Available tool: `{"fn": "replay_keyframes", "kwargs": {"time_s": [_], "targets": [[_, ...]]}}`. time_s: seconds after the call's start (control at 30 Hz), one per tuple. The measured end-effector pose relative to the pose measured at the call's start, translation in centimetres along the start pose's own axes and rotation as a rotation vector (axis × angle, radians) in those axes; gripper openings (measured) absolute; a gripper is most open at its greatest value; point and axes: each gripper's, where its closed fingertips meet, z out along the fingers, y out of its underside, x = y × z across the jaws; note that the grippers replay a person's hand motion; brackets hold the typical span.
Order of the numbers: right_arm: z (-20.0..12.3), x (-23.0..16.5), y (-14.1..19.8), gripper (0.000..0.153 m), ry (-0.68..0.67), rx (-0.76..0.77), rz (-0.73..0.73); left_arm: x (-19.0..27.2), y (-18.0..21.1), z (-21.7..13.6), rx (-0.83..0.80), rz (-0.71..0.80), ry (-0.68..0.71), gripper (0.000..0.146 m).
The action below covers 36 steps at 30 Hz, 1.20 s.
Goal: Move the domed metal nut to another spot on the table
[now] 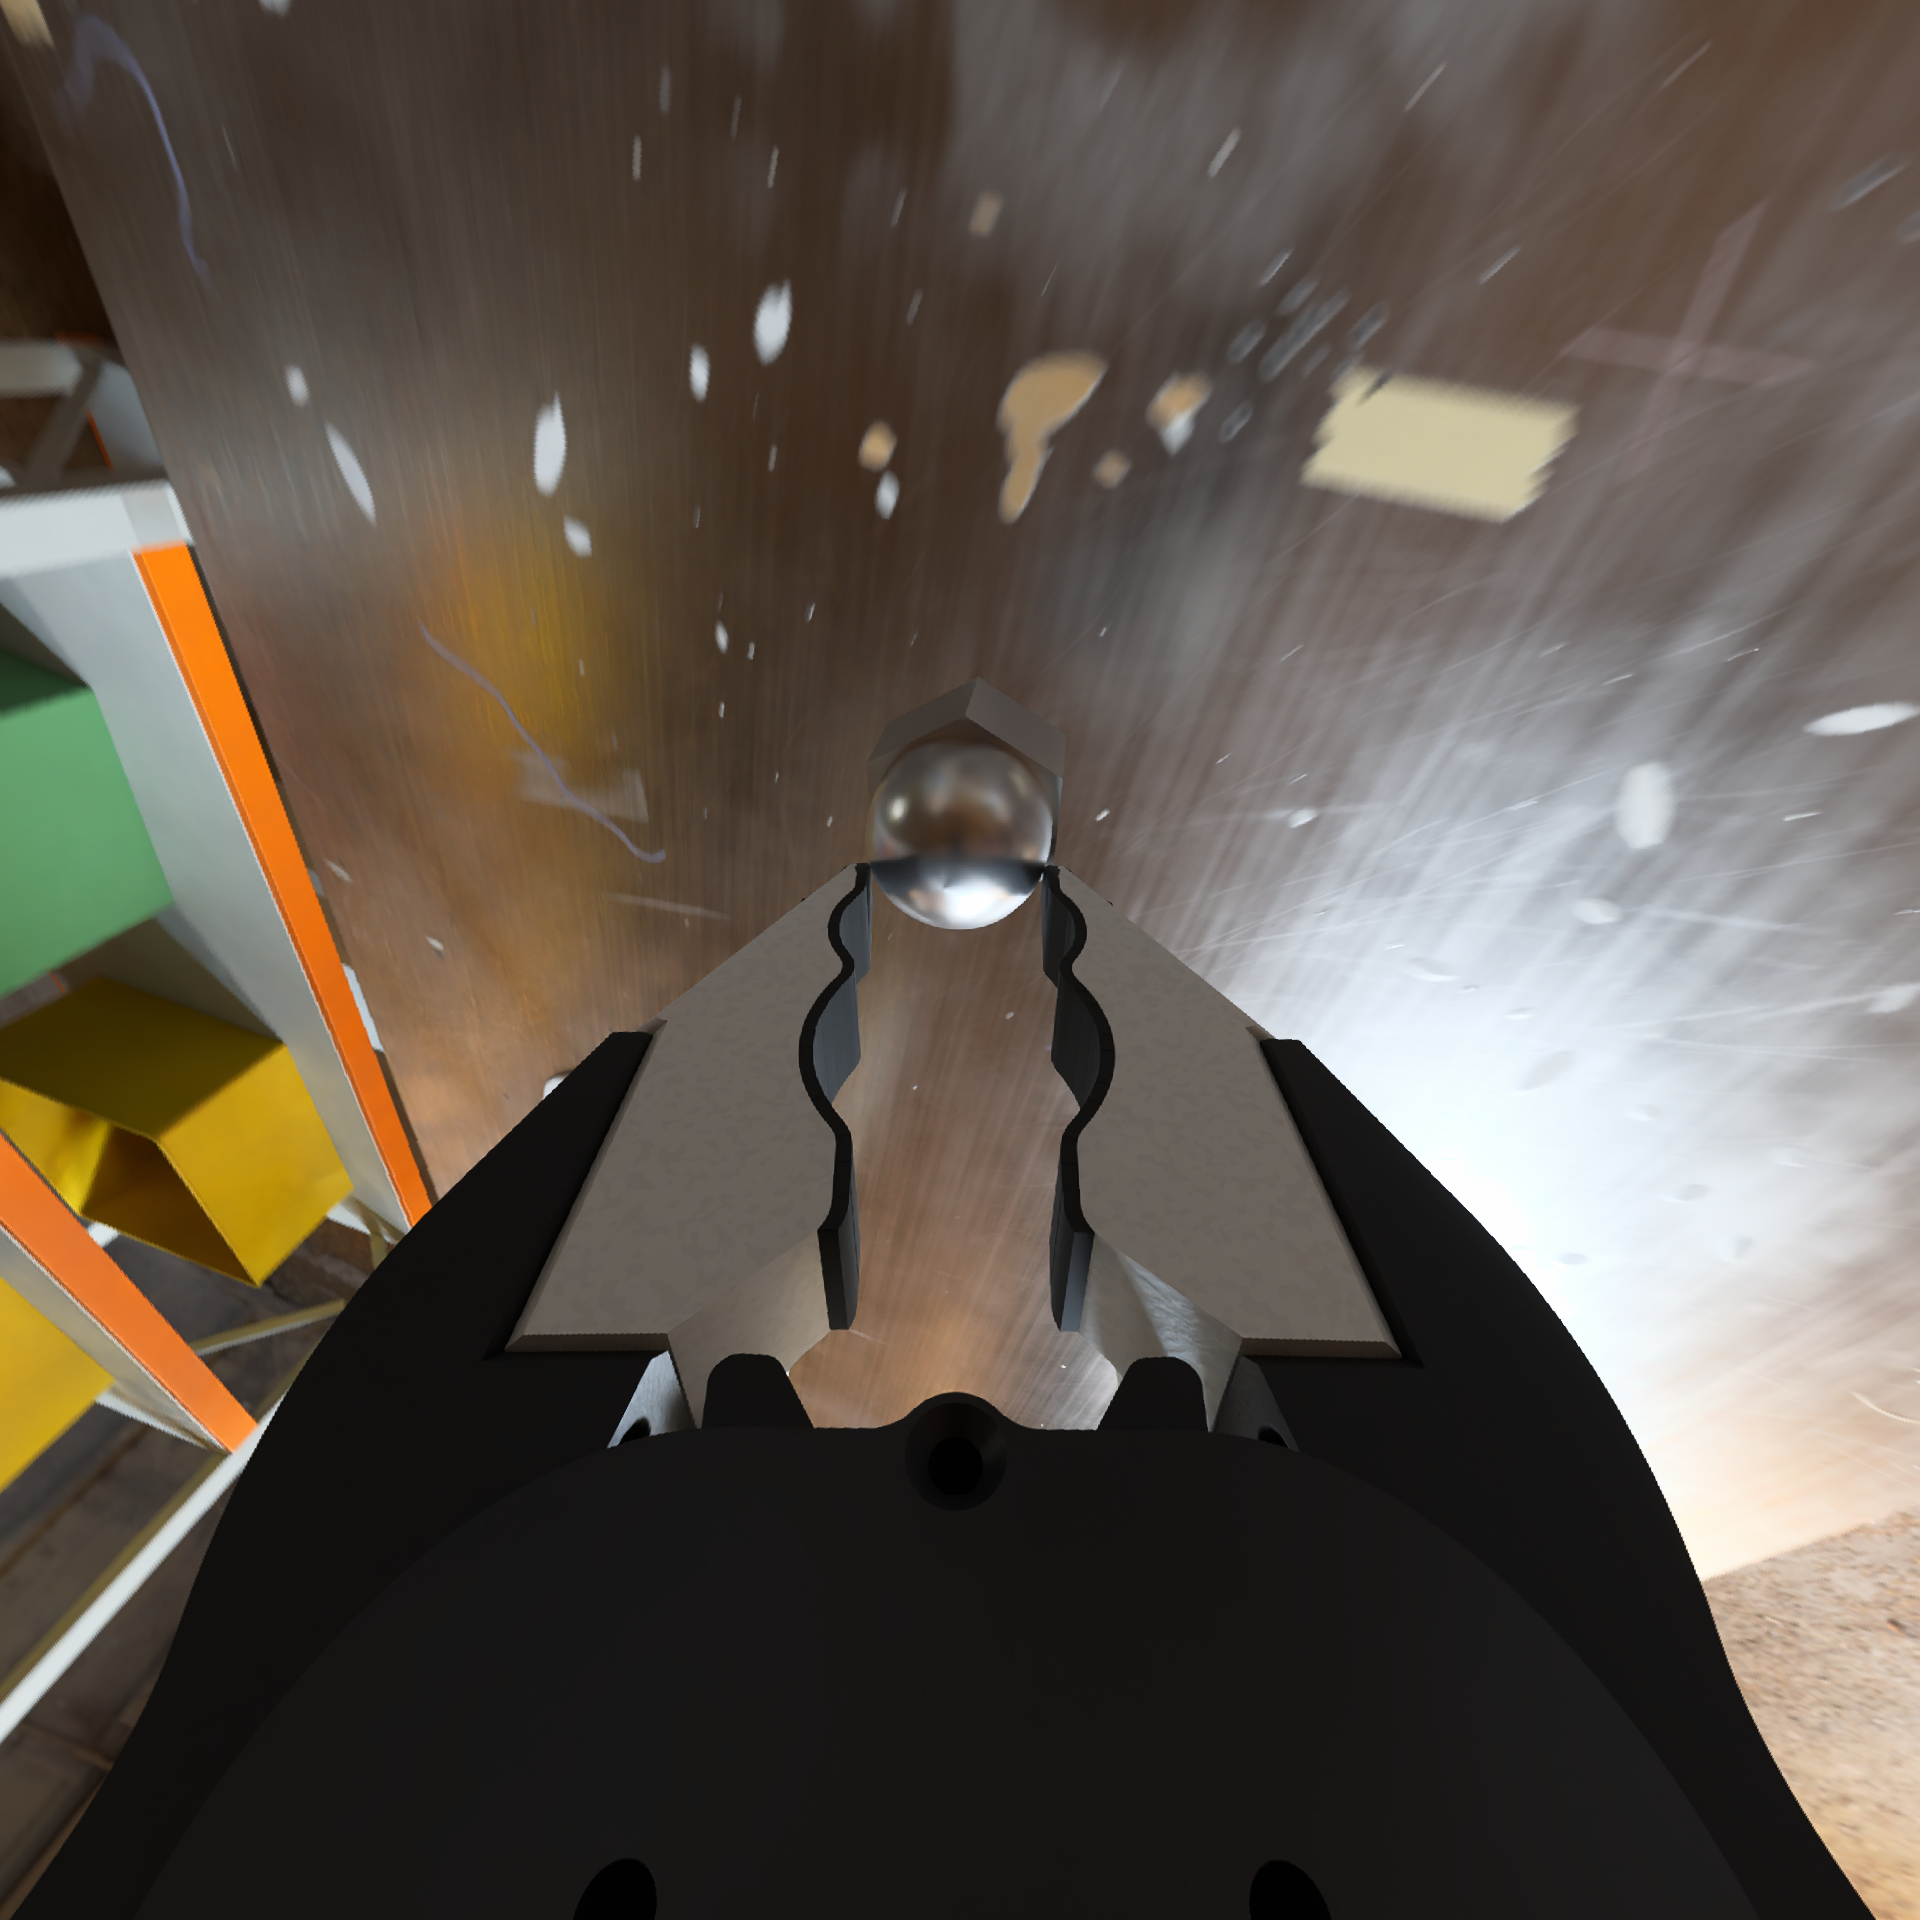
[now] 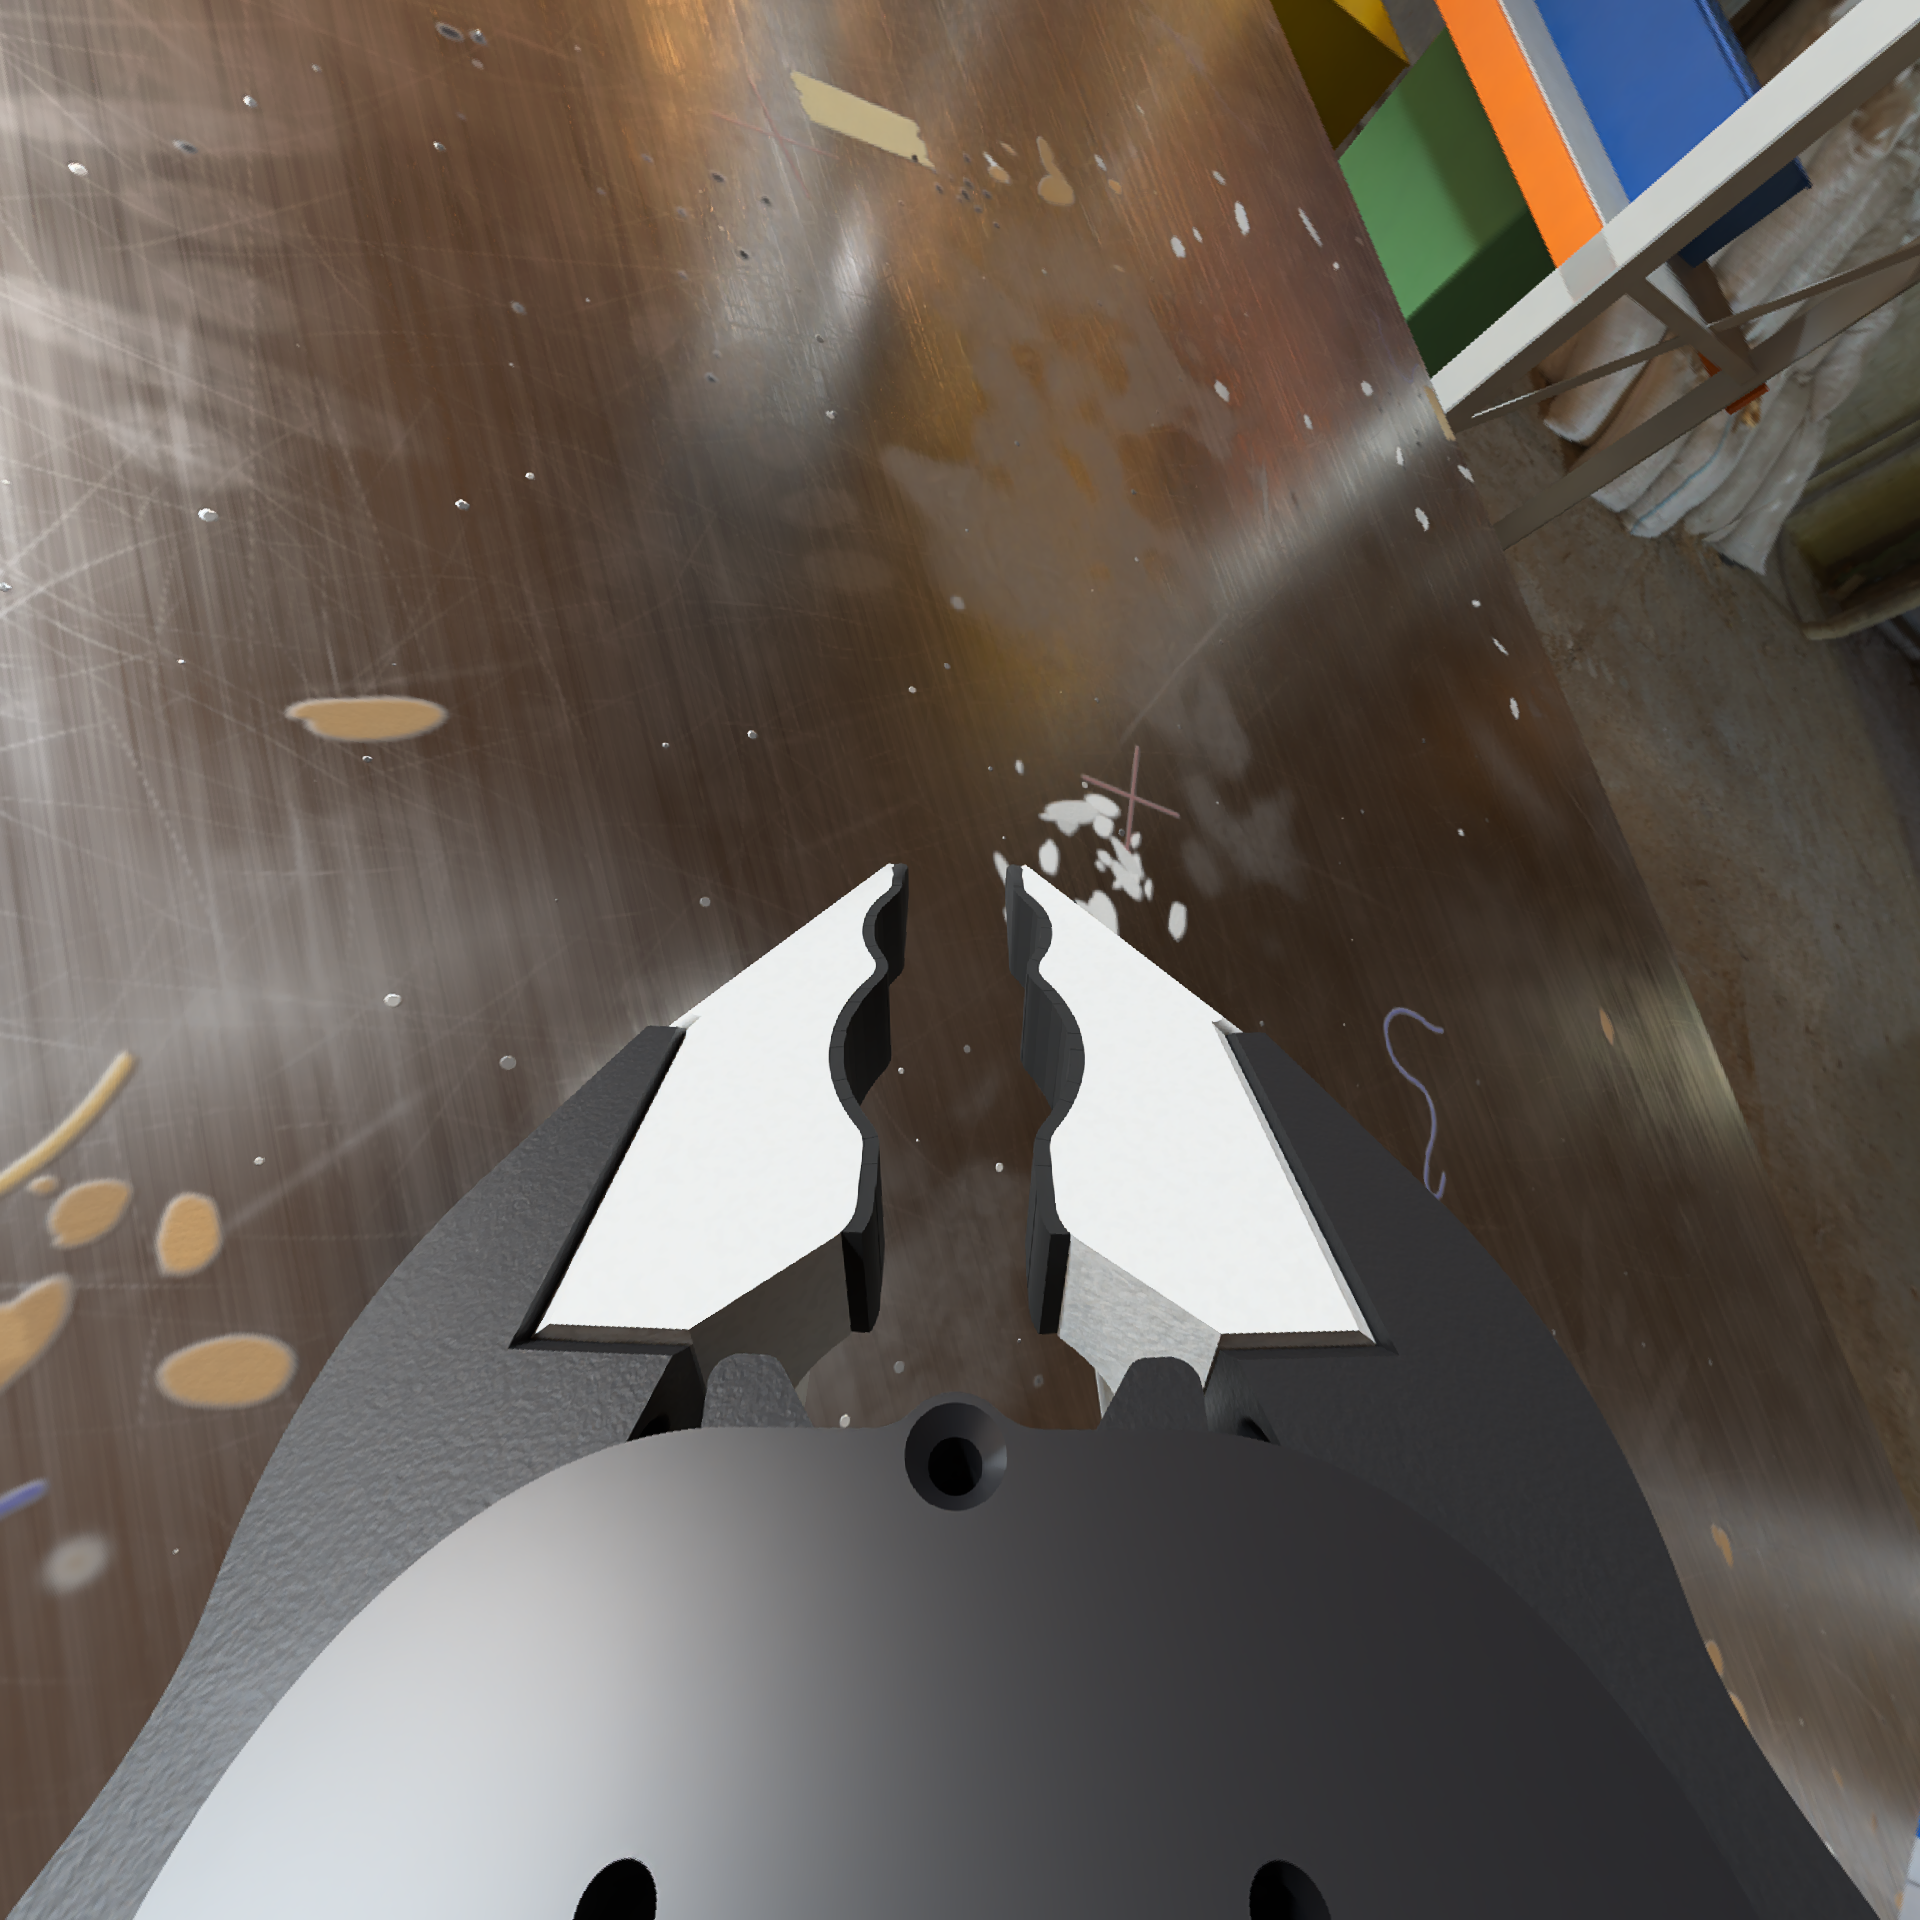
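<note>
The domed metal nut (image 1: 961, 821) has a shiny round cap and a hexagonal base. It sits between the tips of my left gripper (image 1: 956, 878) in the left wrist view, cap toward the camera, and the pads touch its sides. It is over the scratched, paint-spattered metal table (image 1: 623, 416); I cannot tell whether it rests on the table. My right gripper (image 2: 956, 878) hovers over another part of the table (image 2: 520, 520), jaws a little apart with nothing between them. The nut does not show in the right wrist view.
A white and orange shelf frame with green and yellow boxes (image 1: 125, 831) stands past the table's left edge; it also shows in the right wrist view (image 2: 1507, 187) at the upper right, with a blue box. Brown floor (image 2: 1766, 727) lies beyond the table's right edge.
</note>
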Motion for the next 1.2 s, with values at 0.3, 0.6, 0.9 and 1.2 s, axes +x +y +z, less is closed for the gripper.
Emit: {"fn": "replay_keyframes", "kwargs": {"time_s": [0.3, 0.6, 0.9, 1.2], "targets": [[0.1, -0.4, -0.2, 0.020, 0.013, -0.020, -0.043, 9.0, -15.6, -6.6, 0.191, 0.225, 0.096, 0.032], [0.1, -0.6, -0.3, 0.020, 0.014, -0.021, -0.071, 13.6, -22.3, -1.8, 0.105, 0.327, 0.148, 0.033], [0.1, -0.6, -0.6, 0.025, -0.032, 0.019, 0.040, 14.1, -22.6, 2.1, 0.010, 0.288, 0.118, 0.033], [-0.1, 1.1, -1.2, 0.050, -0.010, 0.078, 0.274, 14.4, -22.8, 2.8, 0.053, 0.270, 0.106, 0.032]]}}
